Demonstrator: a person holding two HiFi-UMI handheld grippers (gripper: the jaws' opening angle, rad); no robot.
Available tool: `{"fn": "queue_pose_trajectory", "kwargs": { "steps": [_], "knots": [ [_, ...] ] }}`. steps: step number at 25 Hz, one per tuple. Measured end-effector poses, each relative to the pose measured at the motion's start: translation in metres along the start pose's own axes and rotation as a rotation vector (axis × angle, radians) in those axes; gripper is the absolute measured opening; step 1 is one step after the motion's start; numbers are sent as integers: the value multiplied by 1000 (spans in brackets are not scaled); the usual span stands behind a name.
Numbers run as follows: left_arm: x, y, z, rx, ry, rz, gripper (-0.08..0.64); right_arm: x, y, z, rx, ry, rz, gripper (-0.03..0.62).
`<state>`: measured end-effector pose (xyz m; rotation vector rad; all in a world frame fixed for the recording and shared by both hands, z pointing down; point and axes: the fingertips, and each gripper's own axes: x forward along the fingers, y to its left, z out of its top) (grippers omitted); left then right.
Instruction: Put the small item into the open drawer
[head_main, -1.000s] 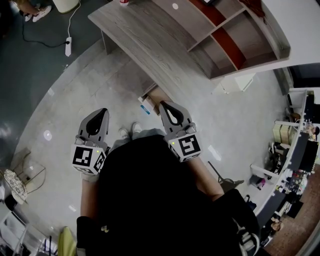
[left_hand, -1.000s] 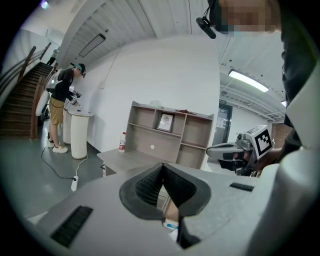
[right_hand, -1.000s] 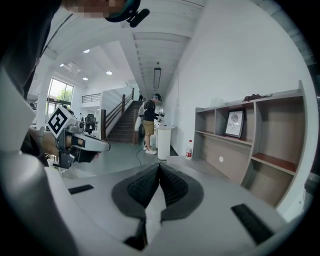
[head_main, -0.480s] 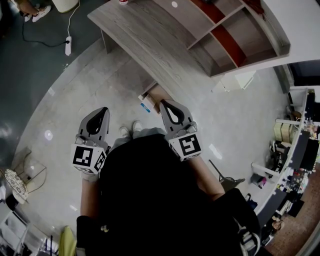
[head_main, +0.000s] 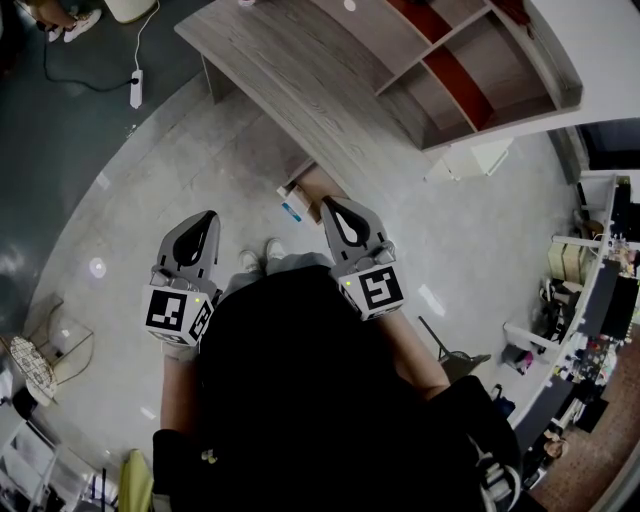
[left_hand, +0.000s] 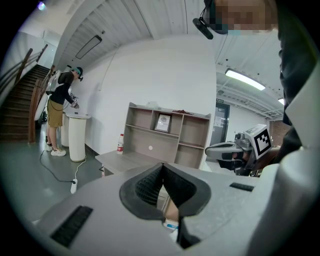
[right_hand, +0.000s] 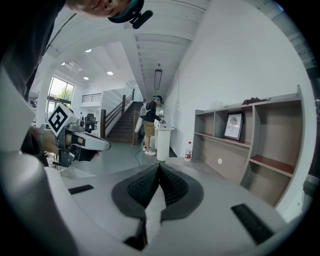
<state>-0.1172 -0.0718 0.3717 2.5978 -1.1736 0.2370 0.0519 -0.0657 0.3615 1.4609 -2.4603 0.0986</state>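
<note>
Fingers (left_hand: 145, 187) of left gripper (head_main: 204, 220) and right gripper (head_main: 330, 205) closed, empty | grey wooden desk (head_main: 300, 90) | open drawer (head_main: 316, 186) beneath | pale floor (head_main: 150, 200)

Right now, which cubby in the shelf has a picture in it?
The top middle cubby of the shelf: a framed picture stands in it. The cubbies beside it and below hold no picture.

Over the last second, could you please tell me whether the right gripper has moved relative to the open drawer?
No. The right gripper keeps its tip beside the open drawer under the desk, as before.
</note>
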Motion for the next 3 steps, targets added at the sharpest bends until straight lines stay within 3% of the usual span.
{"fn": "queue_pose_trajectory", "kwargs": {
  "steps": [3],
  "knots": [
    [0,1,0,1,0,0,2,0,0,0,2,0,-2,12]
  ]
}}
